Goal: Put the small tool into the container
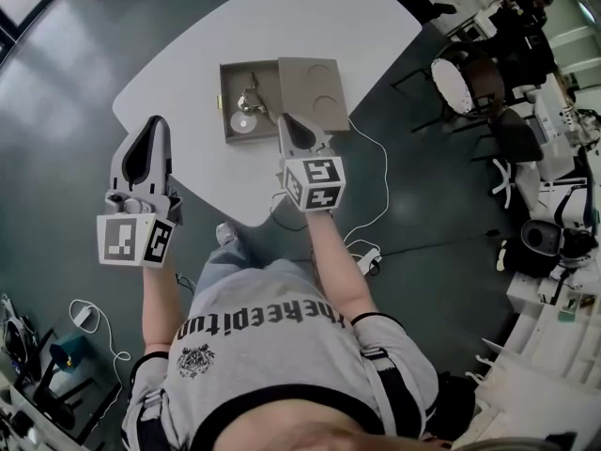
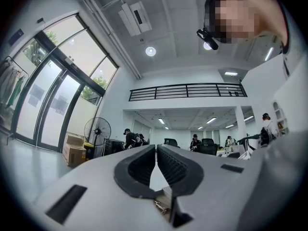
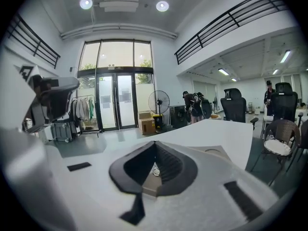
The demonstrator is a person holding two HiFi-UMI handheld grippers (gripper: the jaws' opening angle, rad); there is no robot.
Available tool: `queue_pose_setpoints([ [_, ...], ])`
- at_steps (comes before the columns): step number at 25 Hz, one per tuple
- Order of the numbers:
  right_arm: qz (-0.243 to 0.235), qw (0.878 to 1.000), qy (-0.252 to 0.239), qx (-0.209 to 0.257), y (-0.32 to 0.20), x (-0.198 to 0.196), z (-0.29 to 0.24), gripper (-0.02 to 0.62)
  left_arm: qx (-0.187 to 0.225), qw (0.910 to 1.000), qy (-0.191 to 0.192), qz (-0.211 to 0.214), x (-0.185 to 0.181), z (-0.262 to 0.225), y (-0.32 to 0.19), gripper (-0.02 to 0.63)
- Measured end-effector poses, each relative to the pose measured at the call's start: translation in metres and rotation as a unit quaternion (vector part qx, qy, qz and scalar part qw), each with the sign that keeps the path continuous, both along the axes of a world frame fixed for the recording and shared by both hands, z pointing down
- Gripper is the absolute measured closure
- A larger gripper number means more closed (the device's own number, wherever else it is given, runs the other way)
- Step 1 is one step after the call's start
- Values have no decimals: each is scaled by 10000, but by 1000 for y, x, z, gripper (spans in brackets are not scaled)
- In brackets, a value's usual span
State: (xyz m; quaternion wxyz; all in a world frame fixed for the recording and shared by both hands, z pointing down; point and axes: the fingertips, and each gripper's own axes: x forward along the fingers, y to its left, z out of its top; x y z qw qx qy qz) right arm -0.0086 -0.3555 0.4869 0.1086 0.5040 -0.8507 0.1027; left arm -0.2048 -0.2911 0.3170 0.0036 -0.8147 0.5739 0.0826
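Container: shallow matte tan box, open on the white table; flat lid touches its right side.
Small tool: shiny metal, already lying inside container, beside a round disc.
Right gripper: ribbed pads closed, empty, at container's near right corner; placing looks done.
Left gripper: closed, empty, idle well left of container.

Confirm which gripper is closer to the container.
The right gripper, tips by the container's near edge; the left gripper is off by the table's corner.
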Motion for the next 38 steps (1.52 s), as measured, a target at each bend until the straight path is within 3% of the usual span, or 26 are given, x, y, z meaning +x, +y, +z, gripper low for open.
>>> queue_pose_setpoints([
  [10, 48, 9984, -322, 466, 41, 41, -52, 598, 163, 9999, -23, 36, 43, -16, 35, 592],
  [38, 97, 9823, -635, 1762, 155, 117, -168, 600, 558, 9980, 81, -294, 93, -51, 134, 592],
])
